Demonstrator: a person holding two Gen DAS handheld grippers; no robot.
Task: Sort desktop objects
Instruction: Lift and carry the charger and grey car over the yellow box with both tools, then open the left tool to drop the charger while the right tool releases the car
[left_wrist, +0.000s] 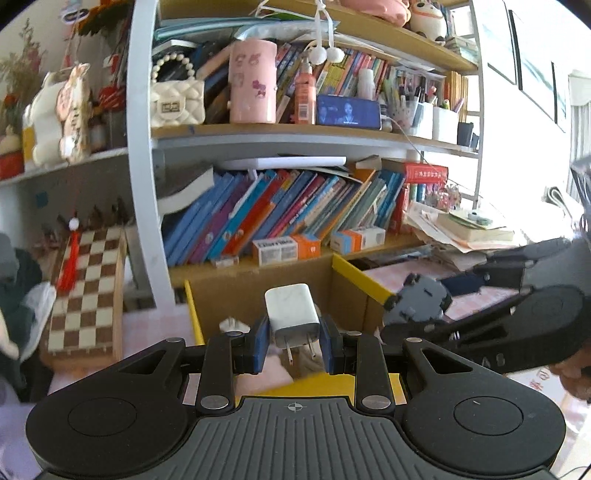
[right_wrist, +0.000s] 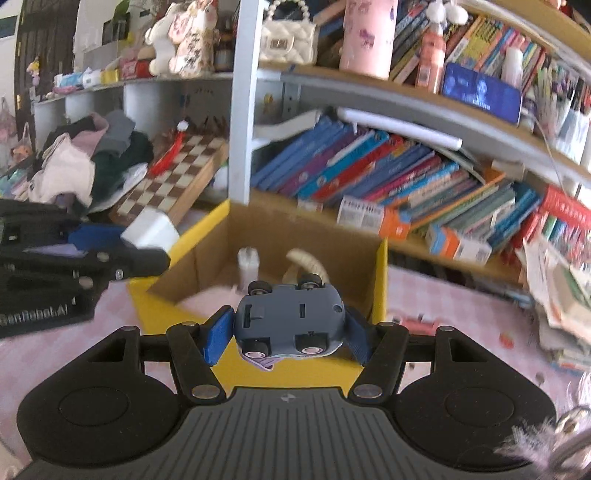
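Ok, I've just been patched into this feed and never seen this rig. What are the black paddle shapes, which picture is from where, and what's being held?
There is no robot arm here: a person carries a handheld claw in each hand, and each has a fisheye camera looking forward along its two blue fingers. The black shapes at the bottom are the claw bodies.

The left wrist view shows the left claw shut on a white charger plug, prongs pointing toward the camera. The right wrist view shows the right claw shut on a grey-blue toy car, wheels up.

Both are held over an open yellow cardboard box on a pink desk, in front of bookshelves. The box already holds a few small things, too blurred to name.
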